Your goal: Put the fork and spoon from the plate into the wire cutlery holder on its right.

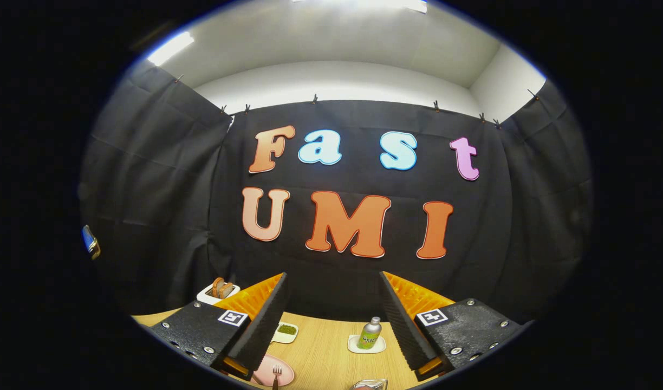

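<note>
Fork (276,374) lies on the pink plate (280,370), tines pointing away from the gripper (334,319); its handle is cut off at the lower limit of the view. Spoon cannot be made out. Plate sits on the wooden table (323,352), partly hidden behind the left finger (261,325). Wire cutlery holder (370,384) appears to the right of the plate, but just its top rim is visible, so its contents cannot be determined. Gripper fingers are spread wide apart, grasping nothing, raised above the table. Between and beyond them: a small white dish (286,331) with green contents and a green bottle (370,333) standing upright on a white coaster (366,345). A white toaster (218,291) holding bread is partly hidden behind the left finger.
</note>
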`<act>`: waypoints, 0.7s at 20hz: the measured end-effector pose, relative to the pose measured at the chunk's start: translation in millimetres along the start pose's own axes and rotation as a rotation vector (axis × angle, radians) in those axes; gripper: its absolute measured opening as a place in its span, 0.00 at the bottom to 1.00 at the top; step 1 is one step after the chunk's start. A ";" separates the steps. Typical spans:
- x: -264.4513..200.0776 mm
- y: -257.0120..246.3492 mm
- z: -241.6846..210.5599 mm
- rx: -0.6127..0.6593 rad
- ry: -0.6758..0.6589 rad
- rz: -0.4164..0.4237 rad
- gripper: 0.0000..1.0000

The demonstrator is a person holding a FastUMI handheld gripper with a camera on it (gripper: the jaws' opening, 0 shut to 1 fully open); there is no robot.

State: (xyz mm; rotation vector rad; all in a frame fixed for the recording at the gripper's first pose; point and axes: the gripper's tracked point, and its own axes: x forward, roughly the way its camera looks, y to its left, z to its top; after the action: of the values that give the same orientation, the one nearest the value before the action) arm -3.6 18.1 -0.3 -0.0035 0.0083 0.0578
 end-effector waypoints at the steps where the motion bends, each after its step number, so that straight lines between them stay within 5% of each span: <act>1: -0.3 0.8 -0.9 0.000 0.001 0.004 0.97; 14: 12.2 22.9 -36.3 0.005 0.104 0.055 0.98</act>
State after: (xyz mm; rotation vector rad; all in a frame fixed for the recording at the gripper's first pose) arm 7.0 41.5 -36.8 -0.0016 0.1126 0.1130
